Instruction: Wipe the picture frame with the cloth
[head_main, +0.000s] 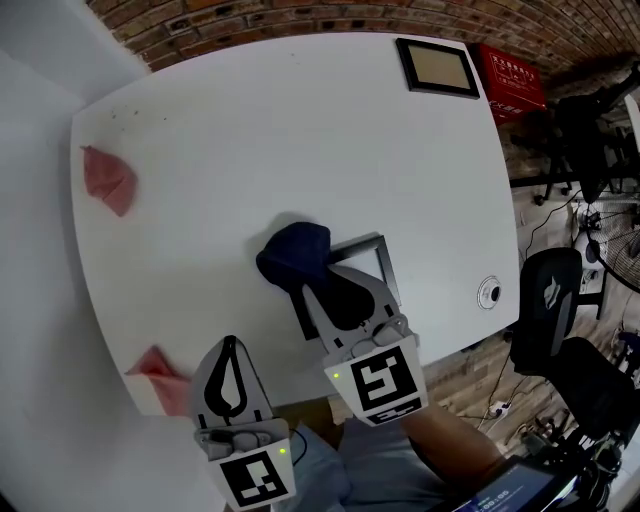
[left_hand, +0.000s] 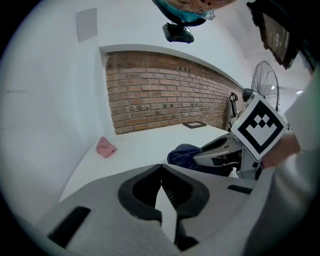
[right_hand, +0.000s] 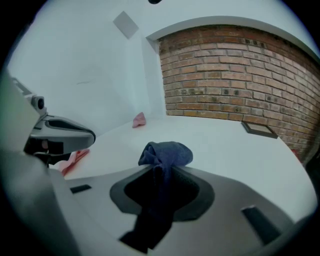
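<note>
Right gripper (head_main: 322, 283) is clamped on the dark blue cloth (head_main: 295, 252), and the bunched end sits at the left corner of the grey picture frame (head_main: 386, 268), which lies flat near the front edge of the white worktop (head_main: 300, 140). Left gripper (head_main: 231, 345) has its jaws pressed together on nothing, at the front edge just beside a pink rag (head_main: 153, 364). A second pink rag (head_main: 108, 180) lies at far left, and a dark frame (head_main: 437, 67) at the far corner.
</note>
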